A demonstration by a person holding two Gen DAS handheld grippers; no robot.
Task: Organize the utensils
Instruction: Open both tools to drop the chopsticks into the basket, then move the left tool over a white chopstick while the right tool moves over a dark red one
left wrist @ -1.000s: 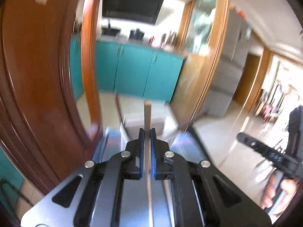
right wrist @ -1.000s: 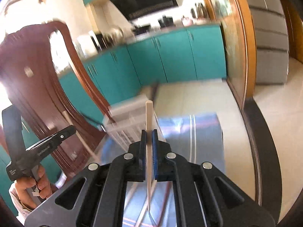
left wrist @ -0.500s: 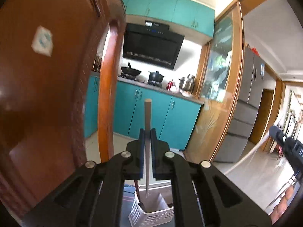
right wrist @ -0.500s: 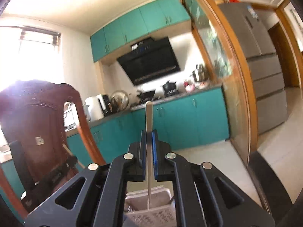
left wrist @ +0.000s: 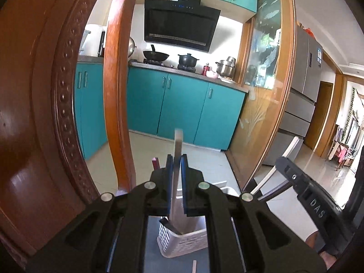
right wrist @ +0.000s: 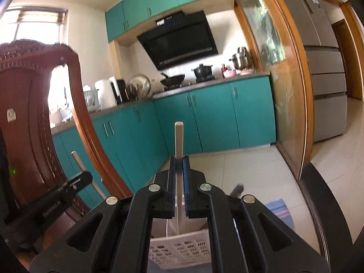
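My left gripper (left wrist: 176, 159) points over a white perforated basket (left wrist: 182, 241). A pale wooden chopstick (left wrist: 178, 145) stands between its blue pads. The jaws are opening, and the stick looks blurred and loose, its lower end inside the basket. My right gripper (right wrist: 179, 159) is shut on a second pale chopstick (right wrist: 178, 136), held upright over the same basket (right wrist: 179, 248). The right gripper (left wrist: 295, 177) also shows at the right of the left wrist view. In the right wrist view, the left gripper (right wrist: 75, 184) shows low on the left.
A carved wooden chair back (left wrist: 56, 91) stands close on the left. A blue striped cloth (right wrist: 278, 209) lies under the basket, and the dark table edge (right wrist: 318, 193) curves on the right. A loose stick (left wrist: 194, 266) lies on the cloth. Teal cabinets (left wrist: 182, 109) stand behind.
Both views have swung up from the cloth to the kitchen, and the basket now sits right under both grippers. The left chopstick has slipped lower between its pads and gone blurry.
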